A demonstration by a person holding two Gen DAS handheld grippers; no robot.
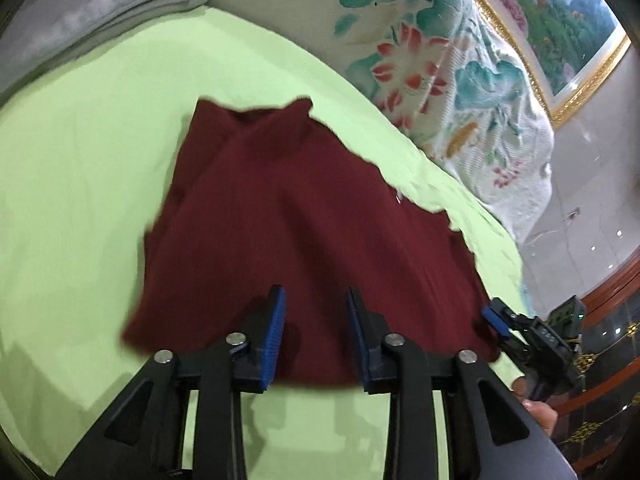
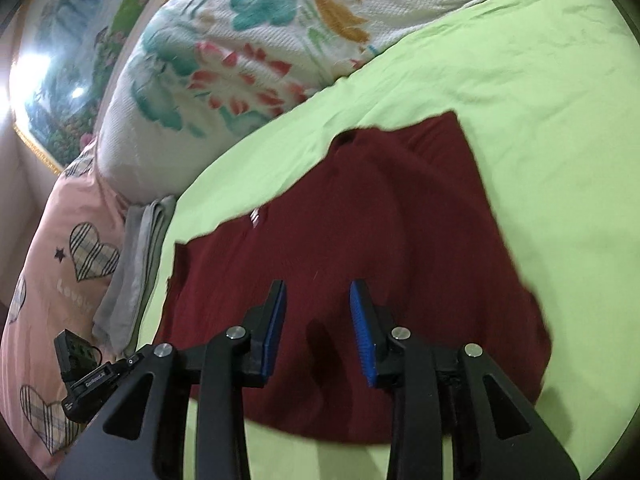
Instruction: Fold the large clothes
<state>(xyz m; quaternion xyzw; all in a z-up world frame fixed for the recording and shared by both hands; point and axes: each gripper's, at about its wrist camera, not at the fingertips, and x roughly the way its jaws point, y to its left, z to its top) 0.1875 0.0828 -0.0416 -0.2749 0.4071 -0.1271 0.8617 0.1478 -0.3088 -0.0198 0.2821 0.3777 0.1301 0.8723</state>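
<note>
Two grippers: left gripper (image 1: 316,332) and right gripper (image 2: 318,330), jaws partly apart, gripping nothing
Garment: dark red knit garment (image 1: 296,232) lying flat on light green bedsheet (image 1: 88,152)
Far side: floral white quilt (image 2: 240,64)

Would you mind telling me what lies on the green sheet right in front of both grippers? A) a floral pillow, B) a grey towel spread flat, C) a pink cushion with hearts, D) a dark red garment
D: the dark red garment lies on the green sheet ahead of the left gripper and the right gripper, both with nothing between their fingers.
</note>
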